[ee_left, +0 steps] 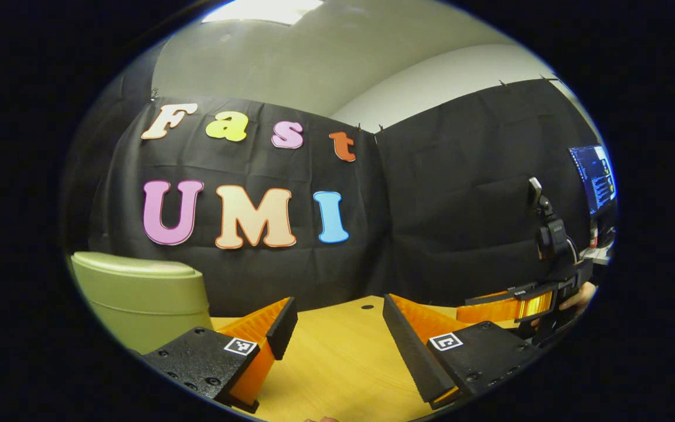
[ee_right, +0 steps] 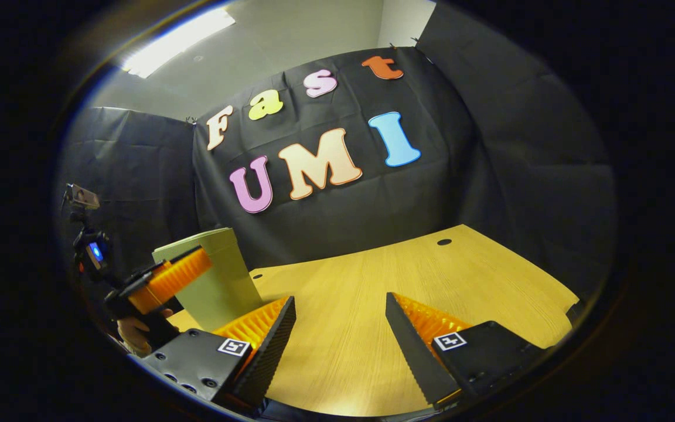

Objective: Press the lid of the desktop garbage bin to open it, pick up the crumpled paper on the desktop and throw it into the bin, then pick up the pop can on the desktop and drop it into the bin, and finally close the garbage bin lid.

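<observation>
While the left gripper (ee_left: 337, 328) hovers over the wooden surface (ee_left: 337, 363) with fingers spread wide and empty, the left gripper view shows the lidded garbage bin (ee_left: 144, 299) just left. In the right gripper view, the right gripper (ee_right: 340, 328) gapes empty too; the bin stands far left.
</observation>
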A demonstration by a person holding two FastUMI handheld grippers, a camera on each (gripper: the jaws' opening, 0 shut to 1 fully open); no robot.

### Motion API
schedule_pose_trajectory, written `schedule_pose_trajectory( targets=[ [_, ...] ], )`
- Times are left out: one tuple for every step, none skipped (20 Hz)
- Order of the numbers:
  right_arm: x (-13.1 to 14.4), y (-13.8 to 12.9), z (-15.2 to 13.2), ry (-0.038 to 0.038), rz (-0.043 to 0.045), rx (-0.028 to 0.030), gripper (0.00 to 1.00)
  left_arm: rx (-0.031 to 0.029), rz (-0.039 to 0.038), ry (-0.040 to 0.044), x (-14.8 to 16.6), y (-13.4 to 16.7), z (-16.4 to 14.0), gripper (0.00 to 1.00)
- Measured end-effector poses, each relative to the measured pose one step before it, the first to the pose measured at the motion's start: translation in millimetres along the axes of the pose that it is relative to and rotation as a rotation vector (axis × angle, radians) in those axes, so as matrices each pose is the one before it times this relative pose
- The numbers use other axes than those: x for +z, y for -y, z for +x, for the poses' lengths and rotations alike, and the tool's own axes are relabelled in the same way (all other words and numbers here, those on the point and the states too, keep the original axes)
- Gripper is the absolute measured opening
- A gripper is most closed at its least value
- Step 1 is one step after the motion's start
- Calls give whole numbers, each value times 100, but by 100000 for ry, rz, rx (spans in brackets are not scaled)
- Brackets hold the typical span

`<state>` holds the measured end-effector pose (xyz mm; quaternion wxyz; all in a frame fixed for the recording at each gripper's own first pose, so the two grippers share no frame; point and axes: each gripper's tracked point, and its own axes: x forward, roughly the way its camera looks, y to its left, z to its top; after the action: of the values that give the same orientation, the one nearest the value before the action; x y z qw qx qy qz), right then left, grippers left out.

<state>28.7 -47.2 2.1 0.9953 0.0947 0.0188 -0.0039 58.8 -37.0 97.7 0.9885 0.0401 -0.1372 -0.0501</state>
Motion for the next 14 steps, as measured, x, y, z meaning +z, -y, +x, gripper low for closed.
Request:
schedule_pose_trajectory(
  targets=[
    [546, -489, 107, 1799, -913, 513, 98, 1336, 972, -1190, -758, -232, -105, 91],
    [534, -460, 200, 1062, -466, 666, 98, 2153, 2108, -1074, -664, -354, -40, 91],
    [-51, -528, 131, 269, 175, 1161, 97, 2189, 2057, -1180, -738, -372, 53, 91],
    [-77, -513, 169, 351, 550, 1770, 97, 2019, 1708, -910, -667, -174, 53, 91],
    [-298, -438, 132, -905, 259, 1453, 97, 1358, 1251, -825, -684, 5, -18, 92],
    [-558, -216, 345, -1221, -169, 788, 97, 879, 1048, -599, -562, 337, 20, 92],
    [20, 18, 161, -408, -311, -148, 97, -127, 938, -345, -253, 372, -49, 92],
    [-84, 72, 214, -285, -538, -143, 98, -934, 1330, -25, -128, 559, 35, 92],
    [-77, 12, 155, -277, -157, 125, 97, -549, 1163, -105, -103, 482, 73, 92],
    [-143, -265, 172, -522, 84, 680, 98, -373, 773, 73, -30, 285, -14, 92],
    [-51, -52, 98, -210, 326, 450, 98, -94, -100, 549, 56, 273, 28, 92],
    [-70, 64, 43, -156, 389, 142, 98, 35, -719, 343, 72, 170, 24, 92],
    [37, 179, 110, 68, 147, -473, 98, 62, -1056, 95, -108, 198, 56, 91],
    [-83, 201, 90, -203, -46, -485, 98, 504, -1167, 128, 59, 64, -7, 91]
  ],
)
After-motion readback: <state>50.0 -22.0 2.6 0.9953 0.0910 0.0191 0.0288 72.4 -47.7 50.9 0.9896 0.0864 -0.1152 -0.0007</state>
